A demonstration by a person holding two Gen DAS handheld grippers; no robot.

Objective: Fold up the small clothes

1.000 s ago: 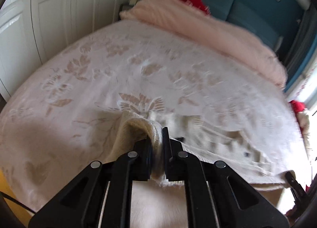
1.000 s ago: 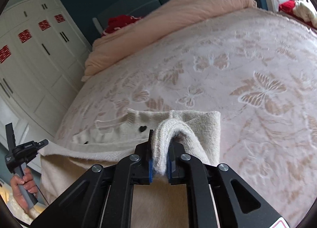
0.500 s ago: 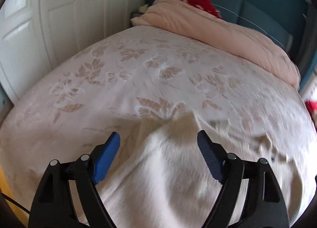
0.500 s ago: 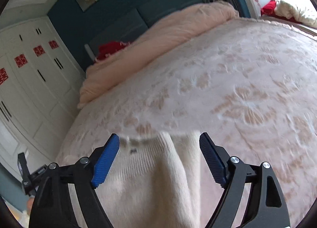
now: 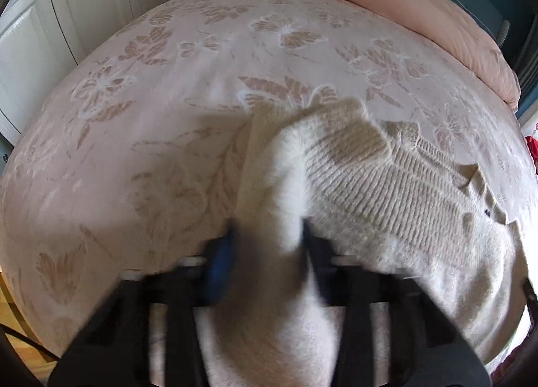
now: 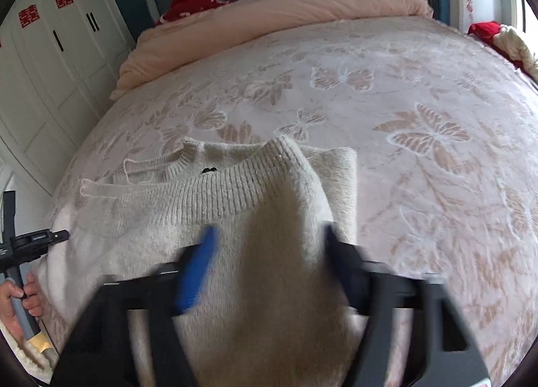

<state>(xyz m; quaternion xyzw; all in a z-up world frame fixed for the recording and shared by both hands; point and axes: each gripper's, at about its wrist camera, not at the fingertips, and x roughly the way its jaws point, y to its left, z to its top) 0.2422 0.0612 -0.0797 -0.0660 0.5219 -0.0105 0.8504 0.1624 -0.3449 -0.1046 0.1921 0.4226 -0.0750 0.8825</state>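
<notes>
- The cream knit sweater lies on the bed at its near edge, long axis running across from my left side to my right, ribbed hem turned toward the far pillow end over the neckline.
- My left gripper is blurred; its fingers stand either side of a raised ridge of sweater, but I cannot tell whether they are clenched on it.
- My right gripper has its fingers spread apart, a hump of knit between them, not pinched.
- Beyond the sweater the butterfly-patterned bedspread stretches bare toward the pink duvet rolled along the far edge.
- White wardrobe doors stand close along the bed's left edge.
</notes>
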